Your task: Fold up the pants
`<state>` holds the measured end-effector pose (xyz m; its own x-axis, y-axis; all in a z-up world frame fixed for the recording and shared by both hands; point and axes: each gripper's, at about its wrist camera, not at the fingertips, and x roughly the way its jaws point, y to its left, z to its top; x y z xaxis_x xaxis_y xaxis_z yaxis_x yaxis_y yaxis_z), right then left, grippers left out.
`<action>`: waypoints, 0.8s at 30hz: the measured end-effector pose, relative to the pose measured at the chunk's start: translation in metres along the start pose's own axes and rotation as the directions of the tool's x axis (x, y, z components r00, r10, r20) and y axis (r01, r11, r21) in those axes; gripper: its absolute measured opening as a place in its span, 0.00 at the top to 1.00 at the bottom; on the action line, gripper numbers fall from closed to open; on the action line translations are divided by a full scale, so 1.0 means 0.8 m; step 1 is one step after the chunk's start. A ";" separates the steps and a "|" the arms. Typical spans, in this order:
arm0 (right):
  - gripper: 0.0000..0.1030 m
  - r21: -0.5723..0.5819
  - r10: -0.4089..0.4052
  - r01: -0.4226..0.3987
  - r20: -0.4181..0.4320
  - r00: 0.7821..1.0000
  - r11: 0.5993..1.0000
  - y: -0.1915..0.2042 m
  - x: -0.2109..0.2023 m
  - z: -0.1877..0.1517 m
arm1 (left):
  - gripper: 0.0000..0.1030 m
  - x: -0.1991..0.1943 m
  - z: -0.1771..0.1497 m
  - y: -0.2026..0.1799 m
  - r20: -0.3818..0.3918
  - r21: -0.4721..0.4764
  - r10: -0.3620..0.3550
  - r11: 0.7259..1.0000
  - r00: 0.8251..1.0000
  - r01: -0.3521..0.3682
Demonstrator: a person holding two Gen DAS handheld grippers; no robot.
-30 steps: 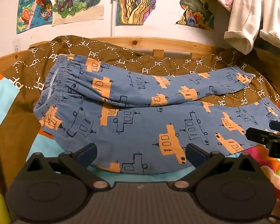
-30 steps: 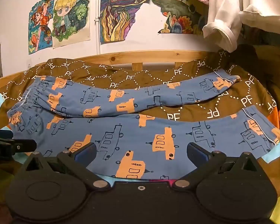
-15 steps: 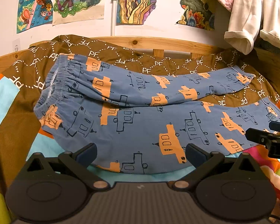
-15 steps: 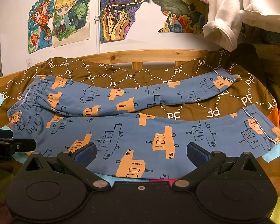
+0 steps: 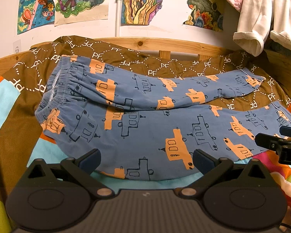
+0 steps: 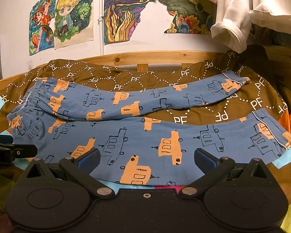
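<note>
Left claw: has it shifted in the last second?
No. In the left wrist view the left claw frames the pants and wooden bed rail just as before, open at the near hem.

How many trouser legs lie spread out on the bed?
2: the far leg lies angled toward the headboard; the near leg lies just ahead of both open tools. They join at the waistband, left.

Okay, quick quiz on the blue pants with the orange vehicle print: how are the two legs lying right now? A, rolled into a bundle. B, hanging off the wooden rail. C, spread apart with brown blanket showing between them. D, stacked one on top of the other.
C: the blue pants with orange vehicle print lie flat, and the brown PF-patterned blanket shows between the legs toward the cuffs.
</note>
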<state>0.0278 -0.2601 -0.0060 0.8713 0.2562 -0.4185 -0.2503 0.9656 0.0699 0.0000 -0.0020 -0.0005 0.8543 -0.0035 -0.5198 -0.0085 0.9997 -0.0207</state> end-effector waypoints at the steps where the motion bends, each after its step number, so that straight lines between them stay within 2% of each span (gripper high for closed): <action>1: 0.01 0.000 0.000 0.000 0.000 1.000 1.000 0.000 0.000 0.000 | 0.00 0.000 -0.001 0.000 -0.001 -0.001 -0.003 1.000 1.000 0.003; 14: 0.01 -0.002 0.002 -0.002 0.004 1.000 1.000 0.002 -0.005 0.006 | 0.00 0.004 -0.004 0.002 -0.030 -0.008 -0.016 1.000 0.999 0.016; 16: 0.01 0.000 0.007 -0.007 0.011 1.000 1.000 -0.005 0.001 -0.006 | 0.00 0.007 -0.001 0.004 -0.039 -0.006 -0.027 1.000 0.999 0.027; 20: 0.01 0.014 0.036 -0.036 -0.011 0.999 0.999 -0.007 0.007 0.009 | 0.00 0.013 0.028 0.016 -0.009 0.025 0.000 1.000 1.000 0.000; 24: 0.01 0.024 0.124 -0.124 -0.018 0.992 0.992 -0.026 0.021 0.048 | 0.00 0.028 0.083 0.033 0.008 0.087 0.038 0.995 0.999 -0.038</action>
<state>0.0639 -0.2743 0.0202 0.8259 0.3733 -0.4225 -0.3459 0.9273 0.1432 0.0532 0.0259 0.0439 0.8575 0.0344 -0.5134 0.0040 0.9973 0.0736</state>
